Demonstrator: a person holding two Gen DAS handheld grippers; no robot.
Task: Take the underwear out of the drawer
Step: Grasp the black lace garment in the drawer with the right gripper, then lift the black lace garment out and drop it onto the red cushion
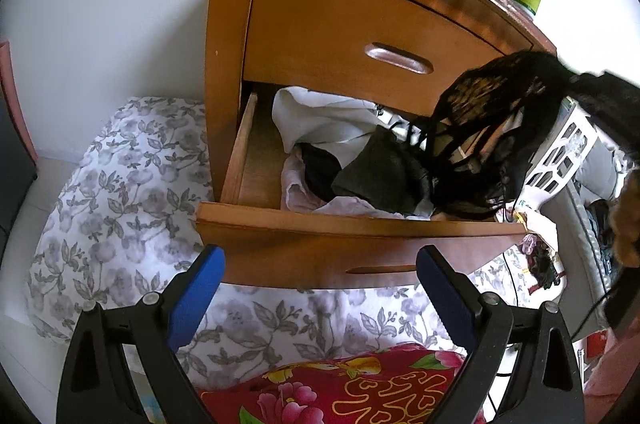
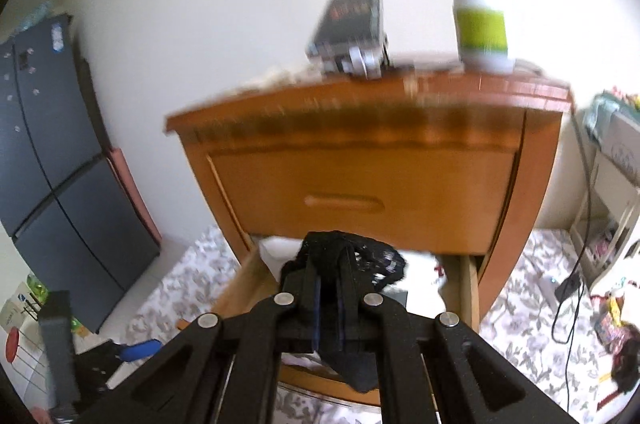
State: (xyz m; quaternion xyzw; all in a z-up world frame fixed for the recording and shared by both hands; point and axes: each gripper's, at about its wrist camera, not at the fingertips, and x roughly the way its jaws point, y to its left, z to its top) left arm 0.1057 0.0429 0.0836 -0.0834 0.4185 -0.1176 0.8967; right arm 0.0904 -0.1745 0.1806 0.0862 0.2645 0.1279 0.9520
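My right gripper is clamped on the black lace underwear, which hangs above the open drawer; being light, limp and snag-prone, it is best pinched at bunched fabric, while my left gripper stands open, empty.

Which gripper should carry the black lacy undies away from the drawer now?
The right gripper, probably. It is already shut on the black lace underwear, which hangs above the open drawer. The left gripper is open, holding nothing, in front of the drawer.
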